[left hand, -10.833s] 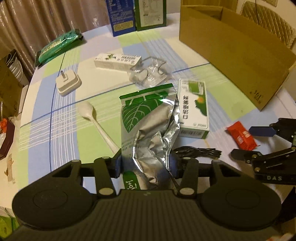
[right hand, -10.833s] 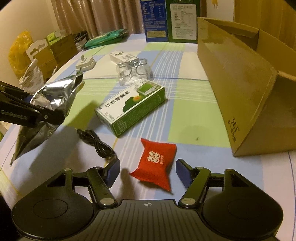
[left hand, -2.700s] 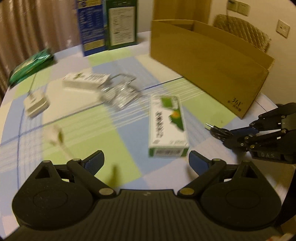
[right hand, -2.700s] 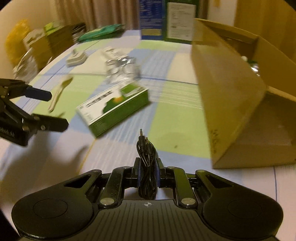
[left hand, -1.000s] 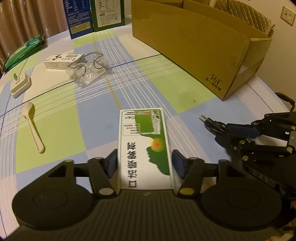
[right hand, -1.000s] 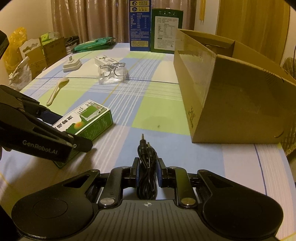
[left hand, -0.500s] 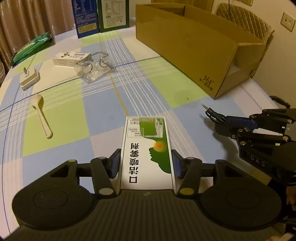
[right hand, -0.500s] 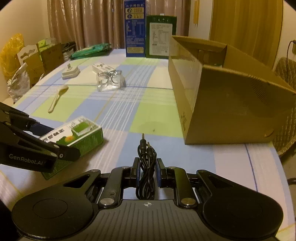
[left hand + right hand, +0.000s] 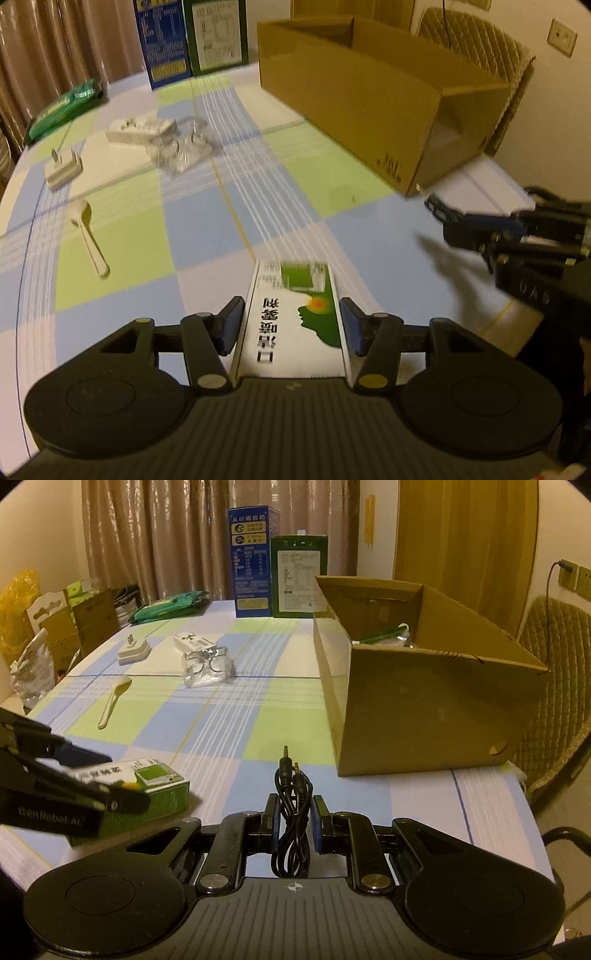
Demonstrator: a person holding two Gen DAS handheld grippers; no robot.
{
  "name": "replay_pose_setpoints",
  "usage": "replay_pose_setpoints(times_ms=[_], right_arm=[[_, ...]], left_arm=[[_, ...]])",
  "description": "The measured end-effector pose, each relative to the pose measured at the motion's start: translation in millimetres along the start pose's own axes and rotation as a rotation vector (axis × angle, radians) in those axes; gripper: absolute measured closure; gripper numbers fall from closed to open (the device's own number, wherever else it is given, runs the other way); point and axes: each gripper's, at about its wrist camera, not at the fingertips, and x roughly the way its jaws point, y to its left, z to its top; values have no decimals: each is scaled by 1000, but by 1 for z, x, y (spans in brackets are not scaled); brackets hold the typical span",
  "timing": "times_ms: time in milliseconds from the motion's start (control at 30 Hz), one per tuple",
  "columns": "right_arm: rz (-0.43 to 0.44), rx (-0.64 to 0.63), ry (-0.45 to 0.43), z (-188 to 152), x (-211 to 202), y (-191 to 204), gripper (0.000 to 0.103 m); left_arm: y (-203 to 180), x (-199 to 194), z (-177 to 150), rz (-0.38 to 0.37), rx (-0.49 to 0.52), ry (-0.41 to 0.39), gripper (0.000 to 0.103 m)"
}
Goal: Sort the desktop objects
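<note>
Green box (image 9: 295, 314) now higher above table (image 9: 258, 206)

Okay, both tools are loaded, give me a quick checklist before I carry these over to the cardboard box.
1. Left tool clamped on the green and white carton: ok.
2. Right tool shut on the coiled black audio cable: ok.
3. Cardboard box open at the top: ok.
4. Room inside the box: some items at its far end, floor hidden: cannot tell.
5. Spoon and clear packet lie away from the box's near side: ok.
</note>
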Motion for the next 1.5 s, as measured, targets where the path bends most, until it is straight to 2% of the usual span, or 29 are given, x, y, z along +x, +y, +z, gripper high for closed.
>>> replay_pose_setpoints(times_ms=[100,433,800,933,1033,1167,1400,1500], right_arm=[[8,-1,4,0,4,2,89],[16,15,26,-5,14,-1,89],[19,21,15,-4,12,0,95],[40,7,53,-4,17,0,94],[45,-4,51,-4,20,2,92],[56,0,51,-1,33,2,73],[81,-8,97,3,64,8,72],[67,-30,84,2,67,11,75]], left_arm=[[0,9,-7,4,9,35,53],[1,34,-8,-5,16,48,53],[-2,6,7,-14,0,-7,53],[-3,3,11,-12,-1,-16,53],[1,3,8,-9,-14,-10,53],[6,6,6,-6,-25,-2,53],[13,12,7,-9,-40,5,53],[15,15,6,-11,-44,7,53]])
